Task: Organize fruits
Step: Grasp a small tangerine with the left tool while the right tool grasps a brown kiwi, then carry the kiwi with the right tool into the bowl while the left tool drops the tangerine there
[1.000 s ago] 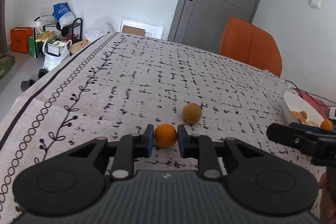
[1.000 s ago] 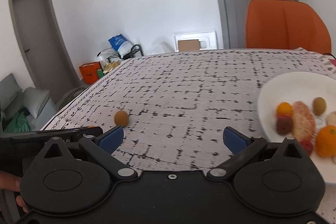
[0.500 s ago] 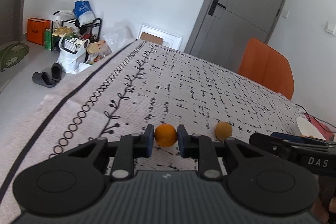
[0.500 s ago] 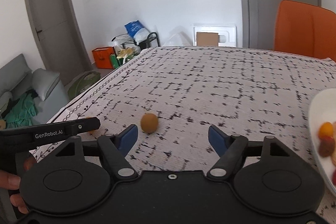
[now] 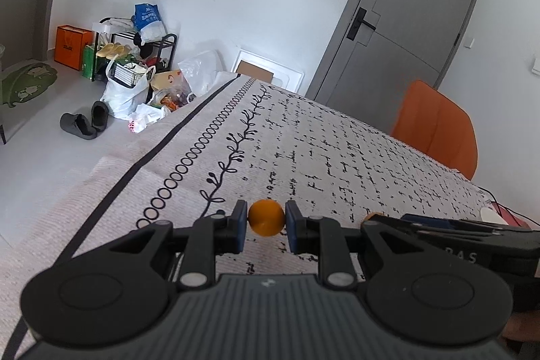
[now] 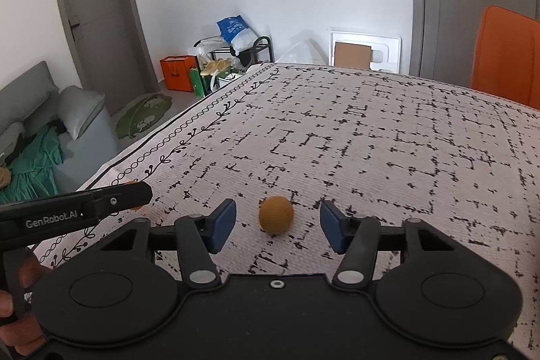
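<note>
My left gripper (image 5: 266, 222) is shut on a small orange fruit (image 5: 266, 218) and holds it over the patterned tablecloth (image 5: 337, 150) near the table's left edge. My right gripper (image 6: 276, 226) is open, its blue pads on either side of a dull brown-orange round fruit (image 6: 276, 215) that rests on the tablecloth (image 6: 371, 137). The pads stand apart from that fruit. The left gripper's side shows in the right wrist view (image 6: 84, 208). The right gripper shows at the right of the left wrist view (image 5: 455, 235), hiding most of the brown fruit. A sliver of the white plate (image 5: 491, 215) shows behind it.
An orange chair (image 5: 435, 127) stands at the table's far right side, also in the right wrist view (image 6: 506, 56). The table's left edge drops to the floor, with bags, a shoe rack (image 5: 135, 56) and slippers. A grey sofa (image 6: 50, 130) stands on the left.
The left gripper has swung left and lifted with the orange fruit. The right gripper has moved left from the plate to the brown fruit and narrowed its jaws around it.
</note>
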`<state>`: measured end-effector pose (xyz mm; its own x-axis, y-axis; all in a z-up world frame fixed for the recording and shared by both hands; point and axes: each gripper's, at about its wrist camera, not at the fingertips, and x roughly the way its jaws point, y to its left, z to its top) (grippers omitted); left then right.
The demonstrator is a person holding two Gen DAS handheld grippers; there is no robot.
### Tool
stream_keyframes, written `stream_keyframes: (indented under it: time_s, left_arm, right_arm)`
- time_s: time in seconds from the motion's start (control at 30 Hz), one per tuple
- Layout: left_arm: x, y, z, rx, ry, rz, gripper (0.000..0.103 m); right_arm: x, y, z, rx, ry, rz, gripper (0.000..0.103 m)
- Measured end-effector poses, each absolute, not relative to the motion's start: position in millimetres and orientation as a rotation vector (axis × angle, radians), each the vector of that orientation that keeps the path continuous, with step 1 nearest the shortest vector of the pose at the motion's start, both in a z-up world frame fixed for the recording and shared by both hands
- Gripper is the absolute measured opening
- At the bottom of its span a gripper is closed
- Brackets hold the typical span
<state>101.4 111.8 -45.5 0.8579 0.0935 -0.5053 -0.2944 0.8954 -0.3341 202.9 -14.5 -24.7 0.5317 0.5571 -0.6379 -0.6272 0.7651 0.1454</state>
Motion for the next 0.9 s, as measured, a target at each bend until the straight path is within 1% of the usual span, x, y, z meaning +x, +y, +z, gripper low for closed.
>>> stream_keyframes:
  time_s: [0.07, 0.1, 0.13, 0.17, 0.2, 0.43, 0.9]
  left_arm:
    - [101.3, 112.2, -45.2, -0.414, 0.503, 0.21, 0.022]
    - [100.5, 112.1, -44.5, -0.412, 0.503, 0.211, 0.022]
    - [100.1, 112.0, -43.7, -0.409, 0.503, 0.212, 0.022]
    - [99.1, 111.4, -42.4, -0.402, 0.501, 0.214, 0.022]
    - [98.9, 110.5, -41.6, -0.395, 0.5, 0.215, 0.022]
    - [95.0, 102.3, -29.9, -0.365, 0.493, 0.202, 0.022]
    - [112.4, 43.4, -11.6, -0.278, 0.491, 0.072, 0.022]
  right_arm:
    - [204.2, -9.1, -27.0, -0.12, 0.719, 0.718, 0.051]
    - [205.5, -6.3, -28.9, -0.132, 0.722, 0.719, 0.042]
    - [207.4, -4.5, -31.3, -0.142, 0.732, 0.716, 0.029]
    - [209.5, -4.3, -33.1, -0.139, 0.744, 0.714, 0.025]
    - [210.5, -5.8, -34.2, -0.128, 0.756, 0.711, 0.024]
    - [194.8, -32.9, -23.4, -0.087, 0.73, 0.685, 0.023]
    - [179.6, -97.2, -2.0, 0.01, 0.637, 0.588, 0.023]
